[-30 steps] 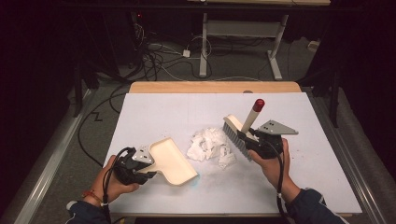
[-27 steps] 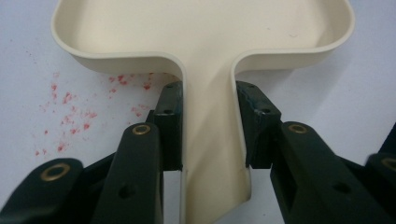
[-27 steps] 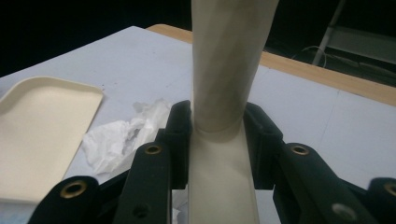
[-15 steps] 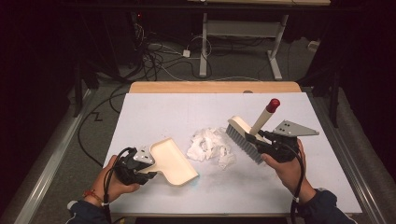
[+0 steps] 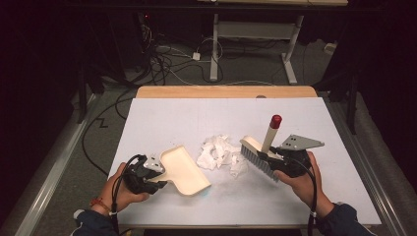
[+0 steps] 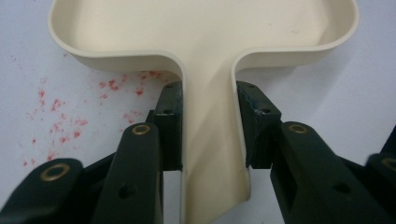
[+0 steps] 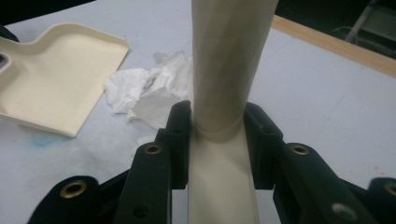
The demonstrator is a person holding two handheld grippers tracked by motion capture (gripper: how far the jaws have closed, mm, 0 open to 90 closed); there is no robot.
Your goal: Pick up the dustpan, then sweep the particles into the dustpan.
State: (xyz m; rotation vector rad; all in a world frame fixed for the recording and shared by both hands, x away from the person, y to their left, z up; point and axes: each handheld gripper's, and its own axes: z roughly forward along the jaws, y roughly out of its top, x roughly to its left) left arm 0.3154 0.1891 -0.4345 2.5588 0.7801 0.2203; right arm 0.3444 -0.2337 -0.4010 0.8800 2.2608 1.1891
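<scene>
Cream dustpan (image 5: 184, 170) flat on the white desk (image 5: 196, 118), just left of the crumpled paper wad (image 5: 219, 155), open mouth turned toward that wad. Left gripper (image 5: 156, 176) at the dustpan's near-left end, 2 jaws pinching the narrow cream handle from both sides, pads pressed against it in the left gripper view. Red specks (image 6: 60, 116) scattered on the desk beside that handle. Right of the wad, cream brush (image 5: 259, 153) with grey bristles tilted down toward the desk, bristle edge just beside the wad, possibly brushing its nearest scrap, hard to tell from above. Red-capped handle rising up and away from the wad. Right gripper (image 5: 279, 163) clamped on the brush at the base of that handle, 2 jaws tight on either side in the right gripper view. Faint blue smear (image 7: 44, 140) on the desk by the dustpan's lip, on the near side of the wad.
</scene>
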